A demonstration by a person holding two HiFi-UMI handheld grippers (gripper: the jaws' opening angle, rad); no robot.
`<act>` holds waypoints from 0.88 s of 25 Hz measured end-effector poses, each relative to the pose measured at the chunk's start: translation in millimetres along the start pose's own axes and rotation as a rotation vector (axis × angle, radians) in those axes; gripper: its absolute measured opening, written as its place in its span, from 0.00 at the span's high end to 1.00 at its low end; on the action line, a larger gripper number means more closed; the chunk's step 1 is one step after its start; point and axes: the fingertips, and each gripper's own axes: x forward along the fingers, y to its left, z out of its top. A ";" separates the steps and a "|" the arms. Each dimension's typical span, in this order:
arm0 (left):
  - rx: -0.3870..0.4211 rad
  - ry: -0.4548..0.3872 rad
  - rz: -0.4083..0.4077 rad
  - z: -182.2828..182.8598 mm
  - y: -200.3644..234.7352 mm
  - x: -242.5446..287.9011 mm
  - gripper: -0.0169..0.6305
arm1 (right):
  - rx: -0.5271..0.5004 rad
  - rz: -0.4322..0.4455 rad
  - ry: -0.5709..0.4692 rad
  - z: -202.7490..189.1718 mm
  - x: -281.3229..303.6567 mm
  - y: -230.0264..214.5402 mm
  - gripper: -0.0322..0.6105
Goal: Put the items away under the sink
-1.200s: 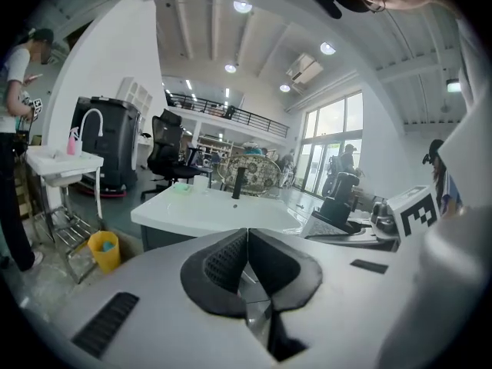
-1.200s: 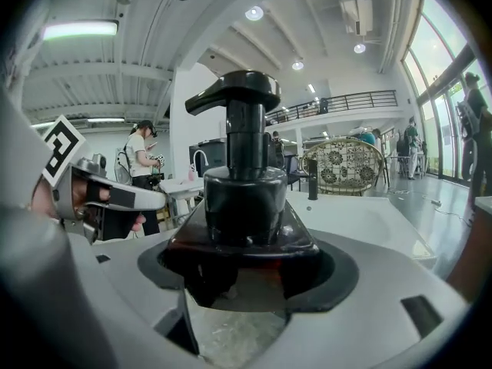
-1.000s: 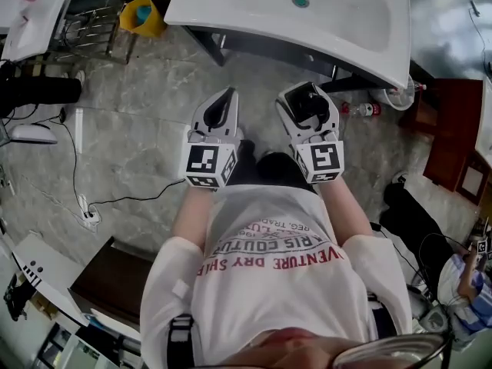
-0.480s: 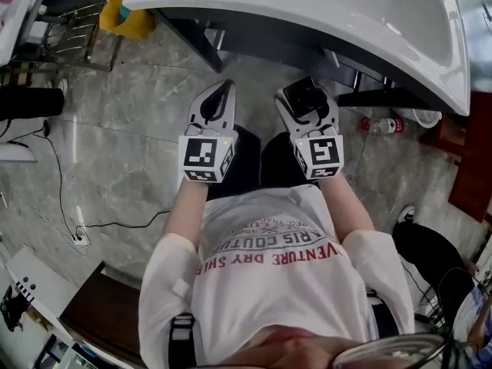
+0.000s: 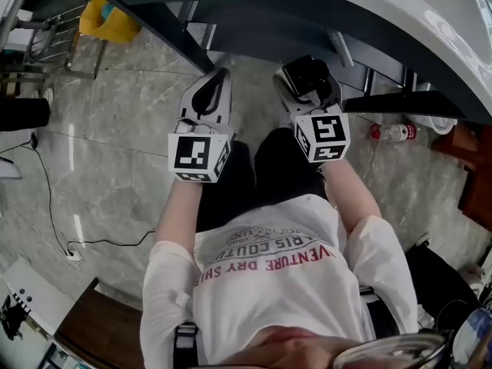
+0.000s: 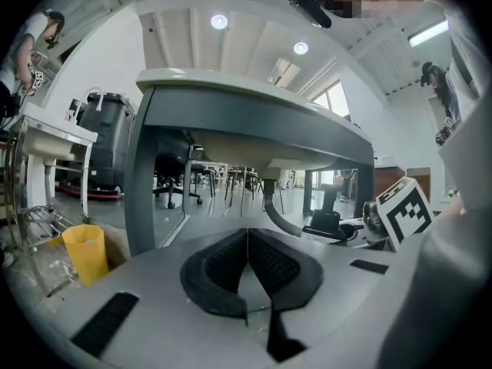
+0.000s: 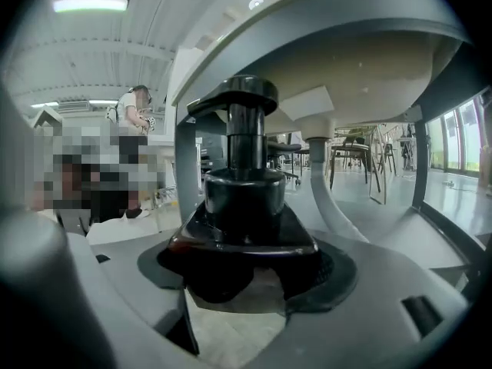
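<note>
My right gripper (image 5: 307,74) is shut on a black pump bottle (image 5: 309,83), which stands upright between its jaws and fills the right gripper view as a dark bottle (image 7: 244,187) with a pump head on top. My left gripper (image 5: 217,79) is shut with nothing in it; its two dark pads (image 6: 273,264) meet along a line. Both grippers are held out over the floor, at the front edge of the white sink (image 5: 430,21). The sink's grey underside (image 6: 246,102) and basin (image 7: 361,60) hang just ahead and above.
A dark frame leg (image 5: 181,41) slants down on the left. A yellow bin (image 5: 108,18) stands by a wire rack (image 5: 46,41). A drain pipe (image 6: 278,215) curves down under the basin. On the floor lie a red-labelled plastic bottle (image 5: 396,133) and a cable (image 5: 46,198).
Both grippers have moved forward to the sink's front edge, the black bottle still in the right one. The sink now looms nearer and covers the top of the head view.
</note>
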 end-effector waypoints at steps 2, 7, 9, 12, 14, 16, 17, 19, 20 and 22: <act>-0.017 0.000 -0.001 -5.3 1.6 3.2 0.94 | -0.016 -0.018 0.010 -5.8 8.6 -5.4 0.37; -0.043 0.008 -0.008 -14.5 5.6 8.1 0.94 | -0.016 -0.084 0.012 -5.1 31.5 -19.9 0.37; -0.029 0.012 -0.005 -15.6 9.2 9.6 0.94 | -0.021 -0.112 0.002 3.3 44.9 -26.2 0.37; -0.012 0.011 -0.010 -16.1 11.9 7.8 0.94 | -0.028 -0.139 -0.006 16.2 64.5 -34.3 0.37; 0.000 0.011 -0.013 -17.9 13.8 6.3 0.94 | -0.038 -0.147 -0.002 21.9 75.3 -37.9 0.37; 0.001 0.004 -0.012 -18.6 18.3 5.9 0.94 | -0.044 -0.158 -0.003 27.5 86.0 -41.2 0.37; -0.002 0.000 -0.012 -19.1 20.4 5.9 0.94 | -0.045 -0.169 -0.004 29.7 91.2 -43.1 0.37; -0.009 0.000 -0.016 -22.3 23.1 4.9 0.94 | -0.035 -0.189 0.000 31.5 100.7 -45.5 0.37; -0.013 0.003 -0.019 -24.3 24.1 3.9 0.94 | -0.026 -0.197 0.003 31.2 104.9 -46.0 0.37; -0.023 0.008 -0.024 -27.9 26.5 2.1 0.94 | -0.014 -0.211 0.014 29.4 112.4 -46.8 0.37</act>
